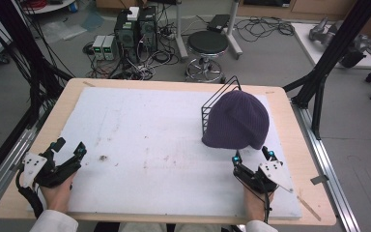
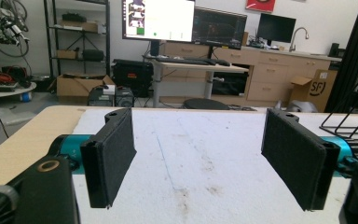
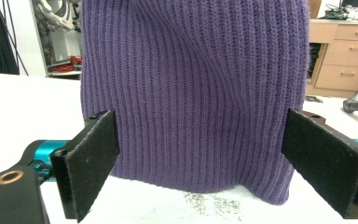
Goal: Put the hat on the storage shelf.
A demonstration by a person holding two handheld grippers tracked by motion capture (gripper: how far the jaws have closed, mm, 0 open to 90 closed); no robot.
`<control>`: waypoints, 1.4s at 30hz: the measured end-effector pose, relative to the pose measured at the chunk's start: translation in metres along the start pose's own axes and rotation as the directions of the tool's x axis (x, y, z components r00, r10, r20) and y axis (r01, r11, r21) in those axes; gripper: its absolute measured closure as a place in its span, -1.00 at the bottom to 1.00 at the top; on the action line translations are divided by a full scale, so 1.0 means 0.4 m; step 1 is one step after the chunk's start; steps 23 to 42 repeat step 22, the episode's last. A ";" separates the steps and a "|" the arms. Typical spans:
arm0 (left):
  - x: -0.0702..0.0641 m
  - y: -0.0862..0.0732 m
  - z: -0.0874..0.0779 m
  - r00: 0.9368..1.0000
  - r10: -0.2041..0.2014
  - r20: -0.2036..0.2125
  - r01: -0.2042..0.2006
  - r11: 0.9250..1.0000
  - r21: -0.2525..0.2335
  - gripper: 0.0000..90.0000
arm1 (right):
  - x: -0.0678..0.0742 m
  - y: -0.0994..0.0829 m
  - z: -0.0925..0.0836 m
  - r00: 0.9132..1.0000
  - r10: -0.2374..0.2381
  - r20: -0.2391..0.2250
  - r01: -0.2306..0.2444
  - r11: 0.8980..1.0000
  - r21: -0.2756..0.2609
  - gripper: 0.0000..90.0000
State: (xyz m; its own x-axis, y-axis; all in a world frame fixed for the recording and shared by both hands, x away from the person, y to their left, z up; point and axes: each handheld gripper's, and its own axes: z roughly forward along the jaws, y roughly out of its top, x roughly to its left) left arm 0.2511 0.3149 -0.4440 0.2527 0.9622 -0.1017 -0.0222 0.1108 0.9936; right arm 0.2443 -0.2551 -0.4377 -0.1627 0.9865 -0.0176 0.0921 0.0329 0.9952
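Note:
A purple knitted beanie (image 1: 236, 121) hangs over a black wire rack (image 1: 217, 104) at the right of the white mat. My right gripper (image 1: 252, 156) sits just in front of the hat's lower edge, jaws open and empty. In the right gripper view the beanie (image 3: 191, 93) hangs close ahead, its hem on the mat, while the right gripper (image 3: 214, 163) spreads wide with nothing between its pads. My left gripper (image 1: 68, 147) rests at the mat's left front, open and empty. In the left gripper view the left gripper (image 2: 200, 156) frames bare mat, with the wire rack (image 2: 354, 126) at the right.
The white mat (image 1: 149, 145) covers a wooden table (image 1: 38, 130); it has smudges near the middle. Beyond the far edge are a stool (image 1: 206, 46), computer boxes (image 1: 135, 29) and cables on the floor. Black frame posts (image 1: 328, 63) stand at both sides.

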 end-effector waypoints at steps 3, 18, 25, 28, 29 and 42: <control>0.000 0.000 0.000 1.000 0.000 -0.001 0.000 1.000 0.002 -0.43 | -0.001 0.000 0.001 1.000 -0.004 -0.001 0.004 1.000 0.000 -0.77; 0.002 -0.001 0.002 1.000 -0.013 0.003 0.013 1.000 0.005 -0.42 | -0.001 -0.002 0.003 1.000 0.013 -0.005 -0.012 1.000 0.013 -0.77; 0.002 -0.002 0.003 1.000 -0.014 0.003 0.014 1.000 0.006 -0.42 | -0.002 -0.003 0.005 1.000 0.008 -0.010 -0.008 1.000 0.013 -0.77; 0.002 -0.002 0.003 1.000 -0.014 0.003 0.014 1.000 0.006 -0.42 | -0.002 -0.003 0.005 1.000 0.008 -0.010 -0.008 1.000 0.013 -0.77; 0.002 -0.002 0.003 1.000 -0.014 0.003 0.014 1.000 0.006 -0.42 | -0.002 -0.003 0.005 1.000 0.008 -0.010 -0.008 1.000 0.013 -0.77; 0.002 -0.002 0.003 1.000 -0.014 0.003 0.014 1.000 0.006 -0.42 | -0.002 -0.003 0.005 1.000 0.008 -0.010 -0.008 1.000 0.013 -0.77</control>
